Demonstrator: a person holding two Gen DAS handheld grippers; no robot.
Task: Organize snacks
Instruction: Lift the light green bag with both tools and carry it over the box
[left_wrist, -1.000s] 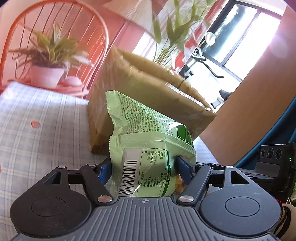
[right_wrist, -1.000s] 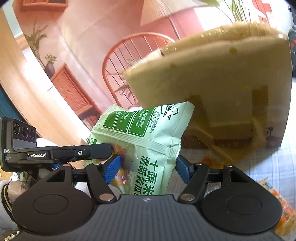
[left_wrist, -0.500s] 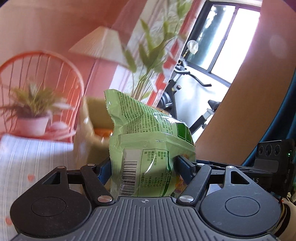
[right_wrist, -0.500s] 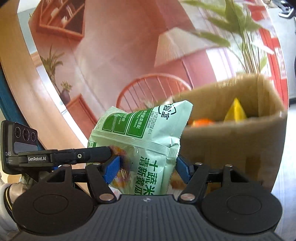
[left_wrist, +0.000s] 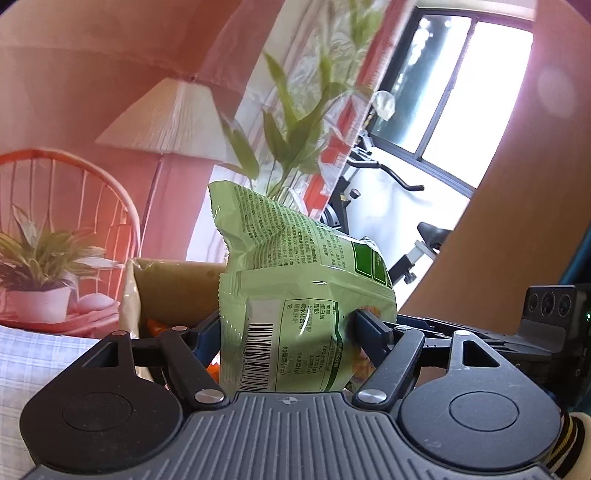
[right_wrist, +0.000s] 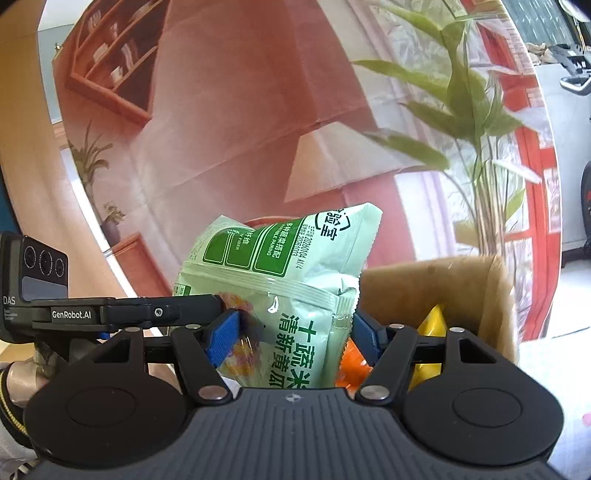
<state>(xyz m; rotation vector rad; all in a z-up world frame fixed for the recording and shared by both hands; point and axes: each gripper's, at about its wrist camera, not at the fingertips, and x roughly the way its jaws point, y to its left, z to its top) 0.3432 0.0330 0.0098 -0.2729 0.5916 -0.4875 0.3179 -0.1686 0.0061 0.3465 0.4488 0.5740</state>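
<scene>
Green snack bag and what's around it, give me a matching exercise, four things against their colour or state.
Things:
1. crinkly green snack bag
2. brown cardboard box
3. pleated lampshade
4. leafy plant in a pale pot

Descriptions:
A. open-topped, orange and yellow packets inside
B. standing in front of a red wire-back chair
C. pinched by both grippers
D. cream, cone-shaped, against the pink wall

Pairs: 1-C, 2-A, 3-D, 4-B

The left gripper (left_wrist: 286, 328) and the right gripper (right_wrist: 295, 332) are held raised and close together, facing each other, each with its blue-padded fingers (right_wrist: 225, 338) pressed against opposite sides of one green snack bag (left_wrist: 295, 302).
</scene>
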